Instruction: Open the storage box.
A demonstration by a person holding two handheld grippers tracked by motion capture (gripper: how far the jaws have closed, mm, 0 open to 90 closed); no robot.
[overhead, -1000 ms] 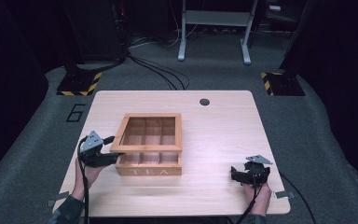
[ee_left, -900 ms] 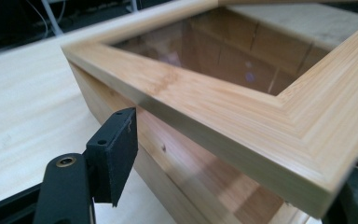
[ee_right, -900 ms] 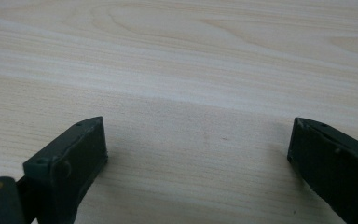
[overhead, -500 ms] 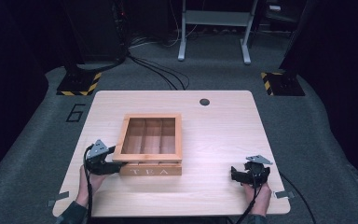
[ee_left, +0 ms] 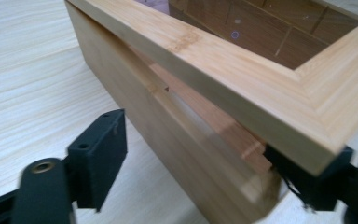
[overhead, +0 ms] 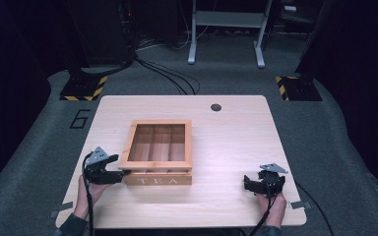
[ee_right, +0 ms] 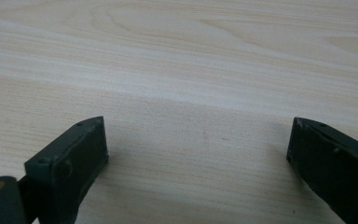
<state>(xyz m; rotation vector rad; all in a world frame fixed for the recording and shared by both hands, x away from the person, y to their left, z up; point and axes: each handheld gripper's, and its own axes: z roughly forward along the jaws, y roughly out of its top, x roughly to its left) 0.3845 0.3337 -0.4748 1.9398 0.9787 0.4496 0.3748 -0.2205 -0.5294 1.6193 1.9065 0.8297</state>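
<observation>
From above, the tea box (overhead: 160,153) sits near the middle of the table (overhead: 236,132), a little toward my side, with "TEA" on the front wall facing me. Its framed lid lies over three compartments that show through it. My left gripper (overhead: 112,169) is at the box's front left corner, its tips right against the wood. My right gripper (overhead: 248,184) rests on the table well off to the right, apart from the box, pointing left across the bare wood.

Along my left gripper (ee_left: 214,163), the box (ee_left: 177,135) corner stands between the jaws. The lid frame (ee_left: 223,70) sits slightly raised off the wall, with a gap under its edge. One jaw stands clear of the wall on the table side; the other is tucked under the lid's corner and seems to touch it. The jaws have just been opening, and they straddle the corner without squeezing it.

Along my right gripper (ee_right: 198,144), the jaws stand wide with only table (ee_right: 182,60) between them.
</observation>
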